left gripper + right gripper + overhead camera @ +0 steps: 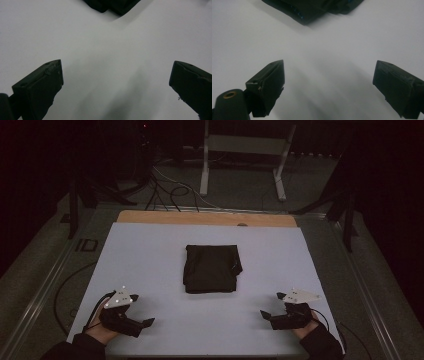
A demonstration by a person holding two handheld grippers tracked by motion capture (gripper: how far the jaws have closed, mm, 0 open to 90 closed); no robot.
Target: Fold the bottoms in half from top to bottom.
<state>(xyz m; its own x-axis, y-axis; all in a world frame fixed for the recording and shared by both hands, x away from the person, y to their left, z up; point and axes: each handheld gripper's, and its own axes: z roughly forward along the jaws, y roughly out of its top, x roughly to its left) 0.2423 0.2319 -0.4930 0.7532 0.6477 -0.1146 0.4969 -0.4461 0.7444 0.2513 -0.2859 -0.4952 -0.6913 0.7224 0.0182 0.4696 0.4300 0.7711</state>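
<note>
Both grippers open, waiting near the folded cloth (pixel 211 268).
Left gripper (pixel 146 322) and right gripper (pixel 263 314) spread empty; a shallow pinch could undo the fold.

Black grippers (pixel 150 322); grey plates; dark sleeves (pixel 320 342)

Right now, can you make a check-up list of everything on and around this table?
Surface: white sheet over a wooden table, bare wood strip at the far edge.
Job's things: folded black cloth, lying flat mid-table, touched by neither gripper.
Clutter: nothing seen.
Grippers: left gripper and right gripper at the near edge, both jaws wide apart, holding nothing.
Cables: black cables on the floor beyond.
Surroundings: dark room, white metal frame behind.
</note>
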